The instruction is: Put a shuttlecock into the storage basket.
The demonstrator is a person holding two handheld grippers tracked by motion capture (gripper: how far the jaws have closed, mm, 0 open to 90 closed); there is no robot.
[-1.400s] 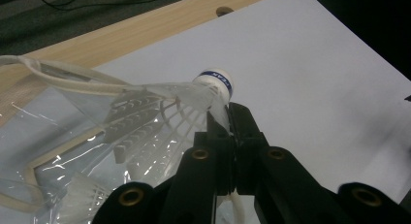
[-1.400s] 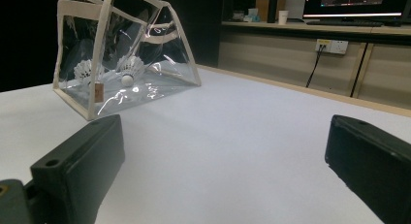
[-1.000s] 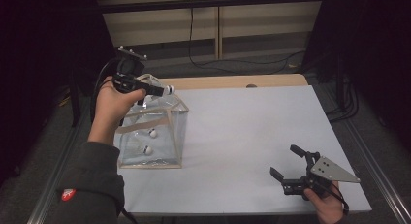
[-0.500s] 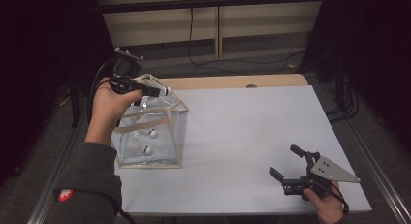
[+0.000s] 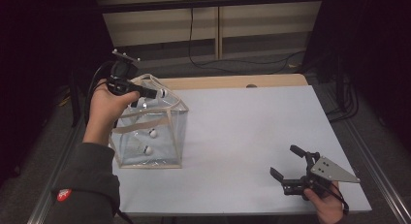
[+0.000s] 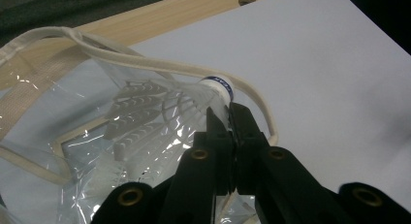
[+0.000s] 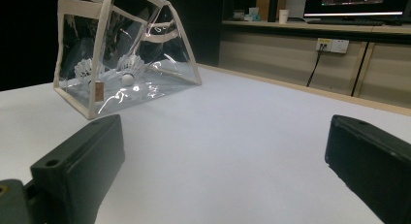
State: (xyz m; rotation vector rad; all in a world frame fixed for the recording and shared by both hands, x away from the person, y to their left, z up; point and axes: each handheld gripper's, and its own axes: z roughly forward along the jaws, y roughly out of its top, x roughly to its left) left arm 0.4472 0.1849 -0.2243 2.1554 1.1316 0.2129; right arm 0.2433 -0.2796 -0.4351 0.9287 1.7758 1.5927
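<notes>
High view, versus a moment earlier: left hand-held gripper point(image 5: 156, 93), clamped on a shuttlecock point(image 6: 194, 100), shifted slightly over the clear bag's point(image 5: 160, 136) open top on the surface point(image 5: 252, 132), likely ready for release inside; right hand-held gripper point(image 5: 291, 163) open, idle.

I count three shuttlecocks: one point(image 5: 162, 93) at the upper left of the high view, over the bag's mouth, and two point(image 5: 153, 133) inside the bag. There is one clear bag point(image 5: 160, 151), and I see two grippers, left point(image 5: 145, 92) and right point(image 5: 286, 162).
</notes>
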